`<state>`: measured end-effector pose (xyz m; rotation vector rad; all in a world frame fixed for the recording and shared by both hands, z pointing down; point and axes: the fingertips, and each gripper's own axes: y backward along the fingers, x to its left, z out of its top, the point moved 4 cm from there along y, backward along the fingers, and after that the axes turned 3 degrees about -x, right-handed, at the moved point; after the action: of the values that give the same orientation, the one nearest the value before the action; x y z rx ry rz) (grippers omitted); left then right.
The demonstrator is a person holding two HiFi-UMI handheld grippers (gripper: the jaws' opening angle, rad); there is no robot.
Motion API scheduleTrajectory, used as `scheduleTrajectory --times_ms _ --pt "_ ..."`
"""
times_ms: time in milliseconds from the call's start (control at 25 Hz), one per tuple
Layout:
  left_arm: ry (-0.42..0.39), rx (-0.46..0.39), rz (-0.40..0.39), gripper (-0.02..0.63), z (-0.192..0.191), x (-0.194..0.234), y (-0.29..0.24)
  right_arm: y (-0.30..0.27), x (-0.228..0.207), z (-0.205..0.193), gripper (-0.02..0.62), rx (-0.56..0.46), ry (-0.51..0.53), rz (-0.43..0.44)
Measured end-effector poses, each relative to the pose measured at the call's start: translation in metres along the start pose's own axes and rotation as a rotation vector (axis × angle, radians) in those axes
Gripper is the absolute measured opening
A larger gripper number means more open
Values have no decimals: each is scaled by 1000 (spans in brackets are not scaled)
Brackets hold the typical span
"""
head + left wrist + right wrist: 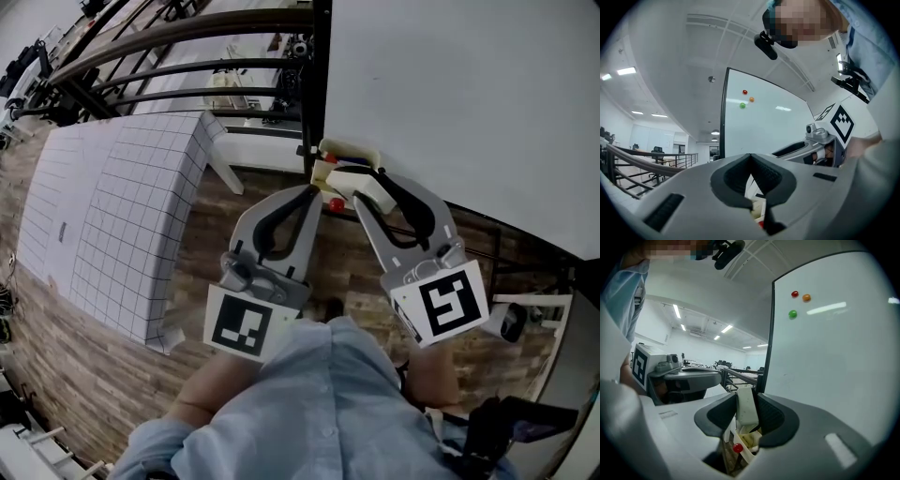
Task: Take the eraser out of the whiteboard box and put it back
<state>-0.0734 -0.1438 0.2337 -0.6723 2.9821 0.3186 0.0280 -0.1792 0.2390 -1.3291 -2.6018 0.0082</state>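
Note:
A white eraser (746,414) stands on edge between the pads of my right gripper (747,399), which is shut on it. Just below it is the cream whiteboard box (749,450) with a red knob (737,447) at its front. In the head view the box (349,156) hangs at the whiteboard's (459,94) lower left corner, holding markers. My right gripper (367,185) reaches to just in front of the box. My left gripper (314,193) is beside it, to the left. Its pads meet at the tips with nothing between them (750,157).
Red, orange and green magnets (794,294) stick high on the whiteboard. A white panel with a grid (122,216) lies on the wooden floor (84,384) at the left. A dark railing (187,37) runs behind it. The whiteboard's stand legs (525,302) are at the right.

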Motion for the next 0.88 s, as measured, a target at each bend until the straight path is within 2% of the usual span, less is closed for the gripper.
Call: scheduleTrajectory --times_ms 280,480,880 --pt "37 28 3 -2 -17 20 -12 -26 -3 -22 138 89 -20 6" --pt "63 61 7 -2 -33 38 -18 -49 -2 -42 138 172 31 7" --pt "111 98 -7 -2 -61 64 -27 -85 6 -88 139 324 23 42"
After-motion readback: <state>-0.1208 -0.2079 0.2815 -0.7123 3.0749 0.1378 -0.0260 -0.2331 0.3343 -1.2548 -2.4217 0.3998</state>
